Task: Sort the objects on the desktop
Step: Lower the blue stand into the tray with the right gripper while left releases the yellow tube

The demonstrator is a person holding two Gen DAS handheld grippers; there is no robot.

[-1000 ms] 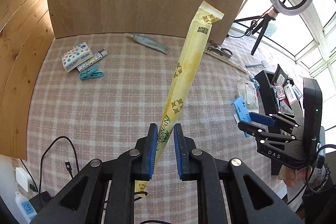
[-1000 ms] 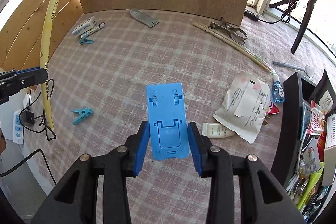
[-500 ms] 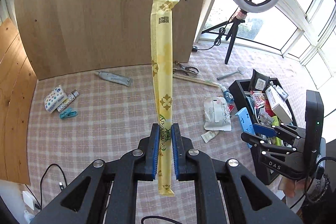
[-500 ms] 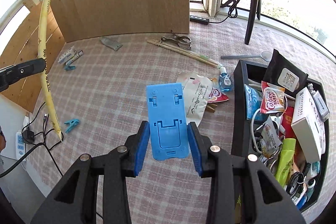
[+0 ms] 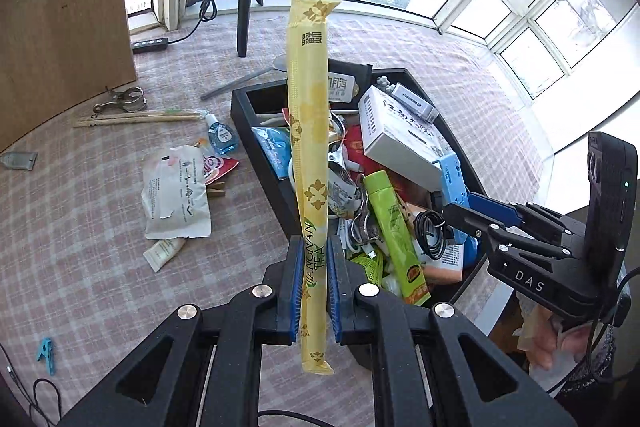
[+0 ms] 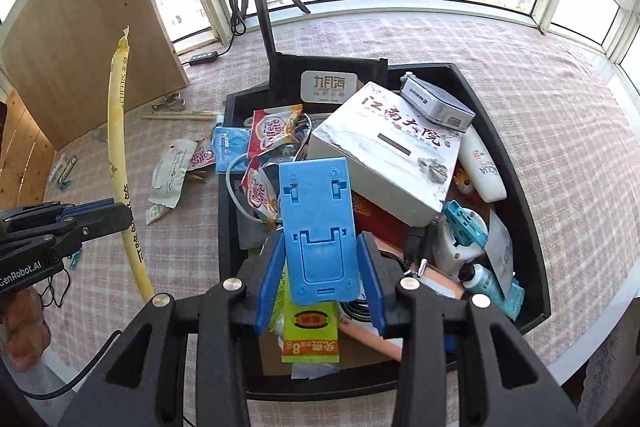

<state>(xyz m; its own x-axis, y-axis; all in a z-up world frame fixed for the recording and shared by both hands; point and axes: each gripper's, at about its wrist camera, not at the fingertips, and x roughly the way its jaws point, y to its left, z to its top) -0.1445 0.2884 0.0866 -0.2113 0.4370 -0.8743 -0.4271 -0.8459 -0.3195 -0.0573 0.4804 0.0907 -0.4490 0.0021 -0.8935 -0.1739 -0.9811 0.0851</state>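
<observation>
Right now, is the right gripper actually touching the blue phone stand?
Touching. In the right wrist view the right gripper has both blue pads pressed against the side edges of the blue phone stand, holding it above the black tray.

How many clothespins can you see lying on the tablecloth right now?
2 for sure: a teal clothespin at the near left edge, and a wooden clothespin poking out from under the white wrapper. Others may be hidden by the grippers.
</observation>
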